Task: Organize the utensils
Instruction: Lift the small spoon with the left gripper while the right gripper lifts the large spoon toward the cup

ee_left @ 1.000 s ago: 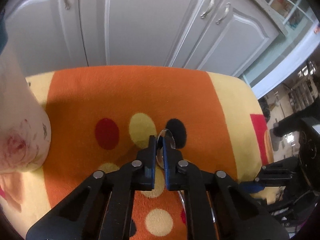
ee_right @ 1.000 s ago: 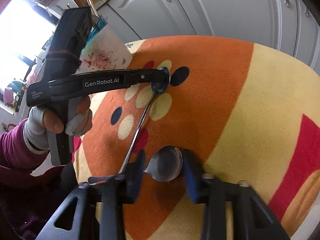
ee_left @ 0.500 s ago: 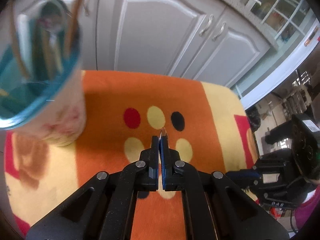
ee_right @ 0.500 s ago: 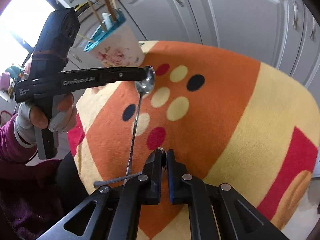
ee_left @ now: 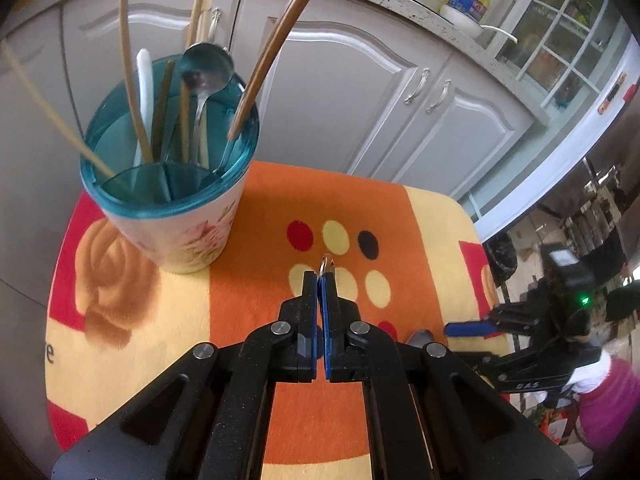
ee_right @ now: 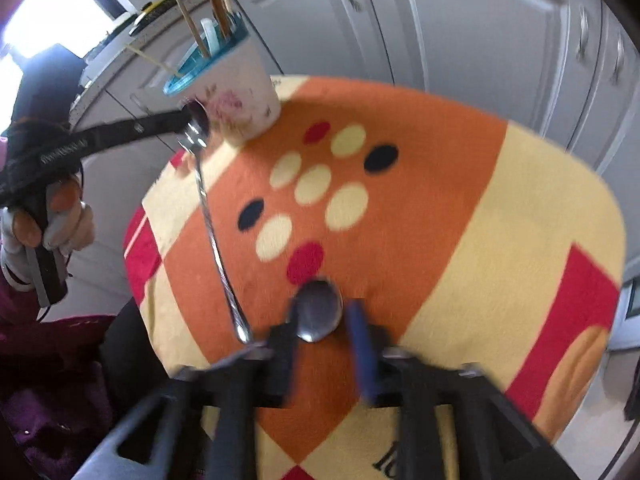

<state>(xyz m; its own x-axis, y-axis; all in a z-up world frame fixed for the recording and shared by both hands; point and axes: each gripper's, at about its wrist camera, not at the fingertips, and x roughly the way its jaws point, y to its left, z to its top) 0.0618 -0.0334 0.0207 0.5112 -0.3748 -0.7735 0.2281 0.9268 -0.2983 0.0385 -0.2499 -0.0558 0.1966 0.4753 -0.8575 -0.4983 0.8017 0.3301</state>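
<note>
The left tool (ee_left: 320, 280) is clamped tight on the bowl of a long, thin-handled steel spoon (ee_right: 212, 236), whose twisted handle hangs free below it in the right wrist view; only the bowl's rim (ee_left: 327, 260) peeks past the fingertips in the left view. The step in hand looks like dropping this spoon into the teal-rimmed, flower-printed utensil cup (ee_left: 176, 208), standing at about ten o'clock from the left tool. To do it well, carry the spoon high enough that the handle tip clears the rim, aim for a gap among the wooden chopsticks (ee_left: 264, 64) and the steel spoon (ee_left: 208, 68) already leaning there, and release only once the handle is inside. The right tool (ee_right: 320, 320) is opening around a second, short steel spoon (ee_right: 318, 310), whose bowl lies between the jaws, apparently no longer pressed. The orange-and-yellow spotted cloth (ee_right: 460, 208) on the small round counter ends close behind the cup, while its middle is free for moving.
</note>
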